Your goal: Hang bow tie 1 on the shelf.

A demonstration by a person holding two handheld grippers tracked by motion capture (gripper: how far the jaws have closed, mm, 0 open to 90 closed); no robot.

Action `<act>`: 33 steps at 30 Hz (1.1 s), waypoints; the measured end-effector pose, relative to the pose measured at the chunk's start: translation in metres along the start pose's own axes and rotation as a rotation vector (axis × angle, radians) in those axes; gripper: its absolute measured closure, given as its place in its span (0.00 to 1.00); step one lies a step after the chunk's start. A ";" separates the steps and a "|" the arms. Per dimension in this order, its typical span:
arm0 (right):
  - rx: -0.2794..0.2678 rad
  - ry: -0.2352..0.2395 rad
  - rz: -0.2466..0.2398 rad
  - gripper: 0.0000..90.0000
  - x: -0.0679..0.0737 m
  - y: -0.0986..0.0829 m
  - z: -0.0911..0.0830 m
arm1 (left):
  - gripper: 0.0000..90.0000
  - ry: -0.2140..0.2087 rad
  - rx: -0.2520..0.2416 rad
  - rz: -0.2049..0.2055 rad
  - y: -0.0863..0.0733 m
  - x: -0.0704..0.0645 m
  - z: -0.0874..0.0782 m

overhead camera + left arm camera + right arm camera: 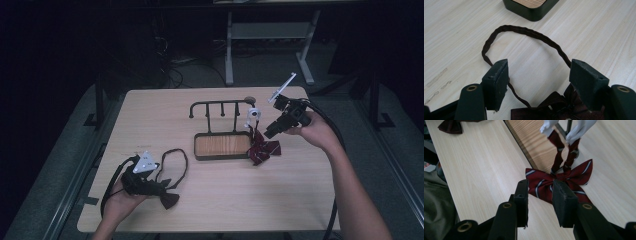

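Gaping over brown bow tie [554, 106] — left gripper [539, 75]; right gripper [540, 195] — likewise released.

Bottom edge of the left gripper view slices through the dark bow tie [556, 106], so its wings go unseen. In the right gripper view, the striped bow tie's [564, 178] white strap ends [579, 128] run off the top, their hanging point unseen.

I'm in a dim lab: pale wooden table [220, 200], tangled black floor cables [172, 70], grey metal desk frame [270, 35] behind.
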State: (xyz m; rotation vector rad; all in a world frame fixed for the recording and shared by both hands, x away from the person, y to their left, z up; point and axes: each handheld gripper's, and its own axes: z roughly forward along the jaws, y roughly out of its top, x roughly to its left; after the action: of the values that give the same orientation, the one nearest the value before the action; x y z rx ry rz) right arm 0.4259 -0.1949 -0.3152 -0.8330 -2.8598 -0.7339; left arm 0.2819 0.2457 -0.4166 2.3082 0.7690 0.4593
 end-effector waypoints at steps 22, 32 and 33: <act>0.000 0.041 0.015 0.67 0.006 -0.027 0.024 | 0.36 -0.001 -0.001 -0.006 -0.001 0.000 0.001; -0.018 0.057 0.007 0.65 0.011 -0.040 0.031 | 0.36 0.001 -0.001 -0.006 -0.001 0.000 0.001; -0.021 0.057 0.002 0.65 0.011 -0.041 0.032 | 0.36 0.002 -0.001 -0.006 -0.001 0.000 0.001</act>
State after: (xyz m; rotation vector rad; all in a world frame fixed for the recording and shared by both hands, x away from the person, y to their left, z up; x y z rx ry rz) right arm 0.3968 -0.2049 -0.3586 -0.8045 -2.8056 -0.7751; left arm 0.2821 0.2460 -0.4174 2.3037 0.7764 0.4593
